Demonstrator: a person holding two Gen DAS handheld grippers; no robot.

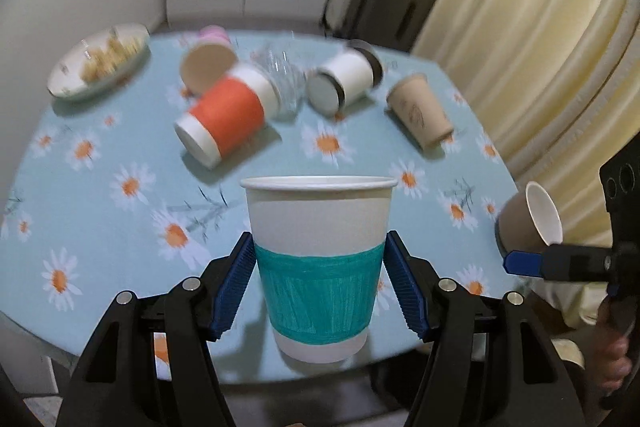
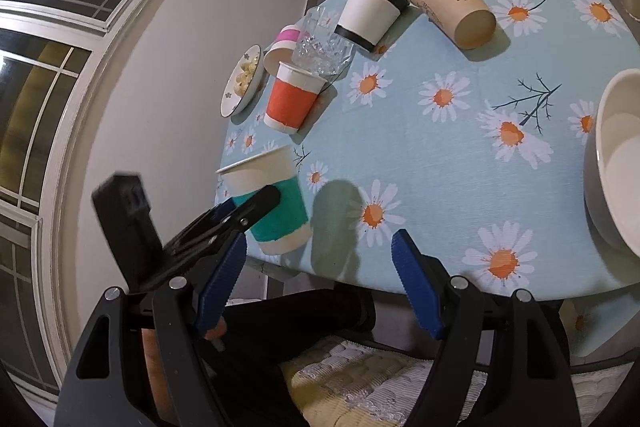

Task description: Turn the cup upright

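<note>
One cup, teal-banded cup (image 1: 319,271), upright at near table (image 1: 120,219) edge; left gripper (image 1: 320,287) fingers astride it, grip looks slack. Right gripper (image 2: 320,283) wide, empty. Risk: careless retreat clips cup, tips it overboard.

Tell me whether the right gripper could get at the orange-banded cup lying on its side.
Probably yes. The right gripper is open and empty, and the daisy tablecloth between it and the orange-banded cup looks bare.
</note>
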